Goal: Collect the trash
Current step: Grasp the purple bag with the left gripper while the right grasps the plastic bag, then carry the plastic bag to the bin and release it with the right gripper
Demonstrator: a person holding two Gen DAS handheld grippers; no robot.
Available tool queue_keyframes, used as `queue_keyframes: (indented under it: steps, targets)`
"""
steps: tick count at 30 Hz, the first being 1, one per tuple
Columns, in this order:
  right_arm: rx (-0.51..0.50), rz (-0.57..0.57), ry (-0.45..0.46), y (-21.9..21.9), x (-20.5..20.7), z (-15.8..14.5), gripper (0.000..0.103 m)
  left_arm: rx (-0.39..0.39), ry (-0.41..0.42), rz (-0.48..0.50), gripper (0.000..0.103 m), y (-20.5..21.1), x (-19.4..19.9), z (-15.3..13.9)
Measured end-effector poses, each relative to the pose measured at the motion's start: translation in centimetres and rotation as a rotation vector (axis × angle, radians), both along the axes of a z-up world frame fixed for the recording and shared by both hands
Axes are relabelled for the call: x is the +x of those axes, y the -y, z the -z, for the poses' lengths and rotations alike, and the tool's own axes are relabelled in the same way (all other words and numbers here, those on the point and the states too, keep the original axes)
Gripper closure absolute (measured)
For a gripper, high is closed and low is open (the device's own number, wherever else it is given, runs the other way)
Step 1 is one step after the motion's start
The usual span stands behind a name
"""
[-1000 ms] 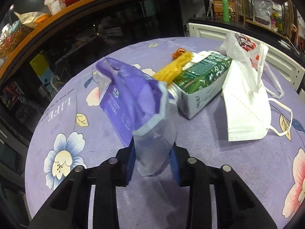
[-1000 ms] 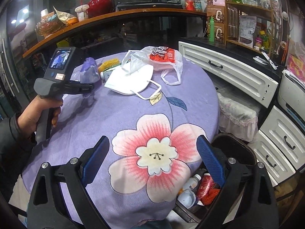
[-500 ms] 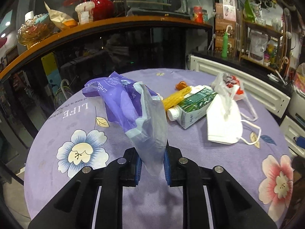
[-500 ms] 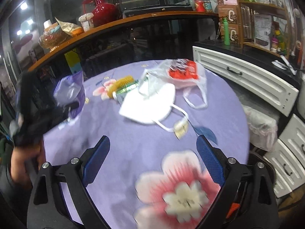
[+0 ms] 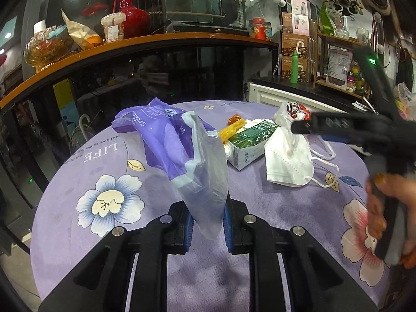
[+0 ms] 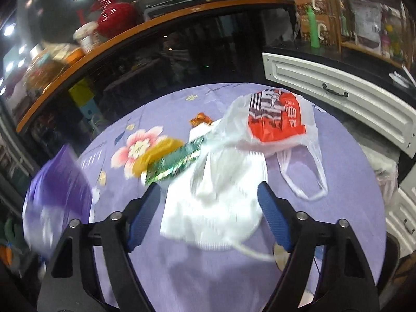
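Note:
My left gripper (image 5: 206,227) is shut on a purple and clear plastic wrapper (image 5: 179,145), held up above the round table with its purple flowered cloth (image 5: 260,208). That wrapper also shows blurred at the left of the right wrist view (image 6: 59,189). My right gripper (image 6: 209,201) hangs over a white face mask (image 6: 221,208); its jaws are closing with the mask between them, pads clear of it. In the left wrist view the right gripper (image 5: 301,127) comes in from the right, above the mask (image 5: 286,156). A green carton (image 5: 249,140) and a yellow wrapper (image 5: 231,131) lie behind.
A white plastic bag with red print (image 6: 278,122) lies at the far right of the table. A small orange wrapper (image 6: 199,118) sits beyond the carton. White drawers (image 6: 338,96) stand to the right, a dark cabinet with an orange-edged shelf (image 5: 130,44) behind.
The left gripper has lifted the purple wrapper off the table and pulled back. The right gripper has swung from the table's near edge to over the white mask, and its jaws have narrowed.

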State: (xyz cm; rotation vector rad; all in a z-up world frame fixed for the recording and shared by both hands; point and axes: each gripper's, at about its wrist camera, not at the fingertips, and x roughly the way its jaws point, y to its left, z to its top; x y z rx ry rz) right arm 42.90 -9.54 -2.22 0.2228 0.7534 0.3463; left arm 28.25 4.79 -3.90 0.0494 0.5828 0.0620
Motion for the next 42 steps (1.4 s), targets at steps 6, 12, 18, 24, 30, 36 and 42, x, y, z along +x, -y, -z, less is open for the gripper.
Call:
queue_keyframes:
  steps: [6, 12, 18, 24, 30, 36, 42]
  targets:
    - [0.075, 0.072, -0.080, 0.5, 4.0, 0.6, 0.079, -0.008, 0.004, 0.009, 0.084, -0.2, 0.0, 0.2]
    - [0.009, 0.101, -0.008, 2.3, 2.8, 0.5, 0.094, -0.006, 0.007, 0.025, 0.084, 0.2, -0.3, 0.4]
    - [-0.072, 0.112, 0.088, 5.3, 0.8, -1.2, 0.098, -0.011, 0.019, 0.036, 0.084, 0.6, -1.0, -0.1]
    - [-0.139, 0.131, 0.180, 8.7, -1.4, -4.7, 0.098, -0.001, 0.029, 0.059, 0.084, 1.9, -1.8, -0.9]
    - [-0.189, 0.148, 0.233, 13.1, -4.3, -7.8, 0.098, 0.011, 0.048, 0.111, 0.084, 4.3, -3.1, -1.9]
    - [-0.210, 0.157, 0.242, 17.8, -8.2, -9.9, 0.098, 0.014, 0.062, 0.189, 0.084, 7.7, -4.5, -3.0]
    - [-0.212, 0.167, 0.213, 22.4, -12.0, -11.0, 0.098, -0.003, 0.061, 0.291, 0.084, 11.7, -5.7, -3.8]
